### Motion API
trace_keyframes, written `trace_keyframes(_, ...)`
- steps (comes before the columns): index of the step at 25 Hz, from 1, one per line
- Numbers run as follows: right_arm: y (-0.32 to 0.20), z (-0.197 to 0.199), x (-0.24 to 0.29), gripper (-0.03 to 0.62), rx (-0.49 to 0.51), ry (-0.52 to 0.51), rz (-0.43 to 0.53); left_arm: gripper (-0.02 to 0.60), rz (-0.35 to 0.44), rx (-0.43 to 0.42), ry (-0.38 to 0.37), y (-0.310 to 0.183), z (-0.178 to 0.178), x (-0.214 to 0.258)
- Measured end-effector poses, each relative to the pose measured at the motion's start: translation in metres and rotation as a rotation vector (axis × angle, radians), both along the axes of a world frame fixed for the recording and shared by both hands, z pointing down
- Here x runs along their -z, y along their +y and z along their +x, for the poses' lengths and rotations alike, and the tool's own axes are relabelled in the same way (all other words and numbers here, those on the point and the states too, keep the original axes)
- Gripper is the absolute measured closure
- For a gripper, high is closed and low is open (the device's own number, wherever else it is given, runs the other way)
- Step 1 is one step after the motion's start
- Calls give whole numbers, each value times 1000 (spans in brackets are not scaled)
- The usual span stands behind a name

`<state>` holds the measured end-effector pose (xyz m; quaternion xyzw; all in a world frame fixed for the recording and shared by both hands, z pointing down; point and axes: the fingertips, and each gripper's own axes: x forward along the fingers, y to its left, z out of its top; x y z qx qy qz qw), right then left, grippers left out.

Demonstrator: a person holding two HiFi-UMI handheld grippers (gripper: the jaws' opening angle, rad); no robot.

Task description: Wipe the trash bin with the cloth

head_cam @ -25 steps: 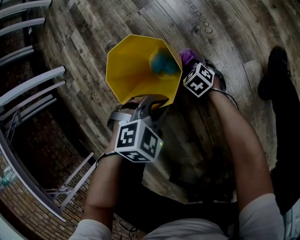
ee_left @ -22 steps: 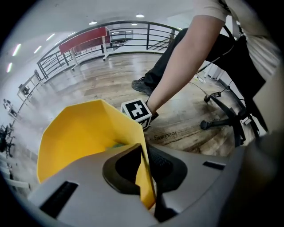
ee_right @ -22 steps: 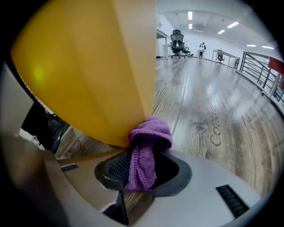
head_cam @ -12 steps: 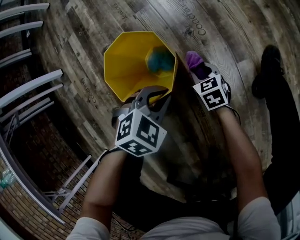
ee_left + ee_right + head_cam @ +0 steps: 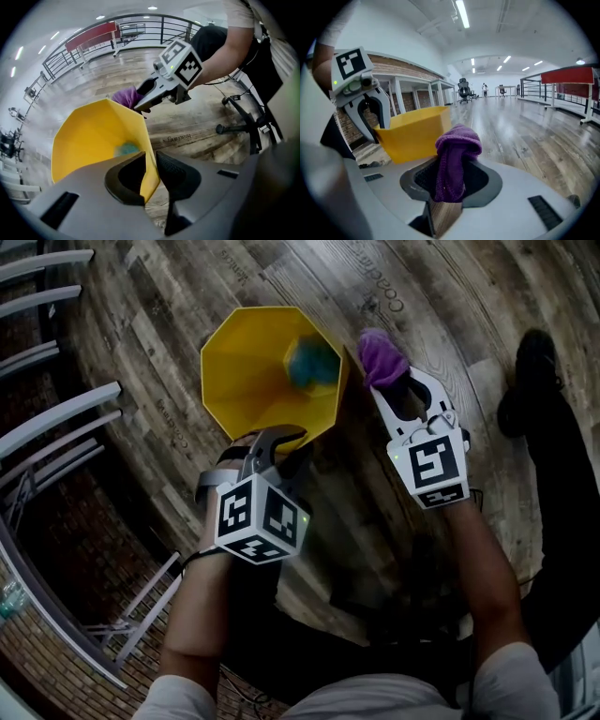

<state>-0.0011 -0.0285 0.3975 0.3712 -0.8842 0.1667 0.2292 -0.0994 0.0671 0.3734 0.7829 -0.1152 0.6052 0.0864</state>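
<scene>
Left jaws: left gripper (image 5: pixel 149 169) has just been opening; the near wall of the trash bin (image 5: pixel 253 362) stands between the pads, and the right pad is off it.
Right jaws: right gripper (image 5: pixel 401 388) is clamped on the cloth (image 5: pixel 454 154), which is purple and bunched above the tips.
Cloth, place: just beside the bin's right rim, outside it.
In the way: the bin's near wall hides most of its interior from the left gripper view.
Inside bin: teal lump (image 5: pixel 312 360), blurred, possibly another cloth.
Count: two grippers, one bin, one purple cloth, one teal lump.
Around: shoe (image 5: pixel 530 362) far right; chair base (image 5: pixel 248 126) near right.
Surface: wood-plank floor (image 5: pixel 469 296) with printed lettering.
Room: metal railing (image 5: pixel 56 418) on the left, brick wall (image 5: pixel 56 624) below it.
</scene>
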Motion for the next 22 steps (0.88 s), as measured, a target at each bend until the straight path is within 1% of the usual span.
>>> trace_keyframes(2,-3,-8,27,470,10,-7,96,516,-15,11,-12,0,-1,-3)
trace_keyframes(4,-2,-15,47,470,33,8,173,537,-33,32,-8,0,0,-4)
trace_keyframes(6,5,-23,55,470,48,19,203,545,-40,51,-1,0,0,-3)
trace_keyframes(9,11,-32,50,469,52,1,194,551,-40,62,9,-1,-1,-4)
trace_keyframes(13,9,-35,37,470,58,-12,179,552,-38,50,21,-1,1,-4)
trace_keyframes(19,16,-36,5,470,87,16,90,551,-38,49,39,-1,5,-3)
trace_keyframes(22,19,-38,-11,470,105,40,63,551,-36,46,43,-1,5,-3)
